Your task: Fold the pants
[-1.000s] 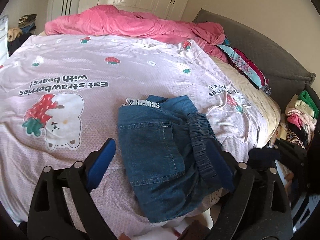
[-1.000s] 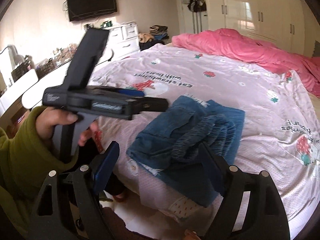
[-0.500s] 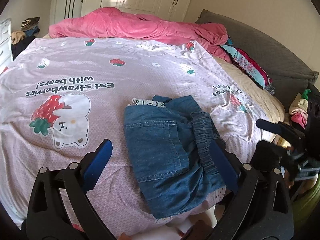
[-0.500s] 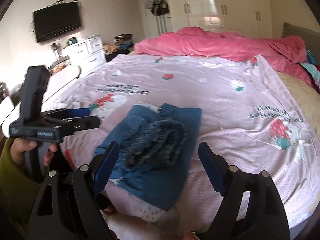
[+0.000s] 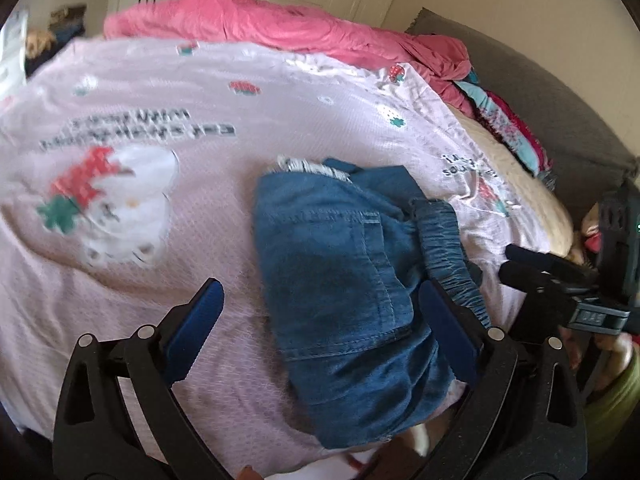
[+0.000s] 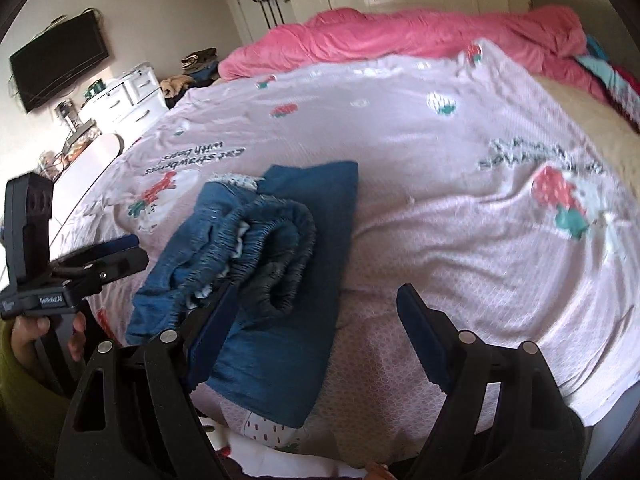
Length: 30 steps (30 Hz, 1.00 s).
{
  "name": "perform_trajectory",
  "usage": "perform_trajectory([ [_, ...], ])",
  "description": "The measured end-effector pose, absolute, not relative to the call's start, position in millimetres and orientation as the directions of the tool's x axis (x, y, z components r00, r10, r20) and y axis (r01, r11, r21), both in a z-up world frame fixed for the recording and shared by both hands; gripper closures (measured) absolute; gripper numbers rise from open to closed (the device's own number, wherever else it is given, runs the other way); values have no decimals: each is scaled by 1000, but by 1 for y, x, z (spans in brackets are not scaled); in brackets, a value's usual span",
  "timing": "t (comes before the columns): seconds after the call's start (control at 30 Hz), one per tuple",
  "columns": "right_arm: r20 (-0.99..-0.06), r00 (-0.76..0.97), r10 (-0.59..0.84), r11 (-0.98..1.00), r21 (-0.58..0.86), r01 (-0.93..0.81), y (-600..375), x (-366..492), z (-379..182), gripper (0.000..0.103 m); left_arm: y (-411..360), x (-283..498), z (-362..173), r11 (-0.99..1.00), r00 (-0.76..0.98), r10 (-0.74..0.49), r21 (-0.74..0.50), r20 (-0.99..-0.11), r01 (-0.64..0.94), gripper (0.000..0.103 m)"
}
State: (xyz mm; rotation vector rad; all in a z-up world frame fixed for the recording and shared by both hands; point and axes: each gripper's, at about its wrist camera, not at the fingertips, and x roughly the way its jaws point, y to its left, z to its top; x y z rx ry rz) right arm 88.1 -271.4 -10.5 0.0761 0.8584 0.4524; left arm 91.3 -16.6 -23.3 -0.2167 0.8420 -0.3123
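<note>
Near the front edge of the pink strawberry bedspread (image 5: 200, 240) the folded denim pants (image 5: 340, 280) are laid, elastic waistband (image 6: 272, 240) bunched on top; the left claw (image 5: 320, 332) is held spread over the pants, nothing pinched; the right claw (image 6: 316, 340) is likewise spread, just right of the waistband; a pink quilt (image 6: 420, 36) is heaped beyond the bedspread.

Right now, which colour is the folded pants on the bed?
Denim blue pants; clearest in the left wrist view.
</note>
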Motion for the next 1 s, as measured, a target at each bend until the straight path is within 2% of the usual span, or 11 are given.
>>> perform_trajectory([
  [0.13, -724, 538, 431, 896, 271, -352, -271, 93, -19, 24, -19, 95, -36, 925, 601, -374, -333, -706, 185, 15],
  [0.23, -728, 516, 451, 886, 299, -353, -271, 98, -23, 32, -19, 98, -41, 919, 590, -387, -350, -708, 182, 21],
  [0.33, -726, 489, 483, 870, 338, -358, -269, 106, -26, 40, -20, 99, -48, 908, 575, -410, -380, -708, 179, 29],
  [0.4, -730, 461, 504, 858, 364, -362, -267, 112, -30, 40, -22, 100, -53, 901, 562, -423, -397, -711, 176, 35],
  [0.47, -739, 440, 510, 853, 370, -368, -264, 115, -34, 40, -26, 100, -55, 906, 562, -415, -384, -715, 181, 36],
  [0.53, -746, 412, 524, 844, 389, -369, -261, 118, -39, 51, -28, 99, -56, 907, 562, -413, -377, -716, 187, 36],
  [0.6, -738, 377, 560, 821, 434, -370, -258, 121, -45, 51, -29, 100, -57, 907, 562, -413, -378, -717, 185, 36],
  [1.0, -719, 362, 593, 794, 448, -410, -248, 140, -51, 51, -35, 112, -63, 911, 577, -401, -372, -711, 175, 36],
])
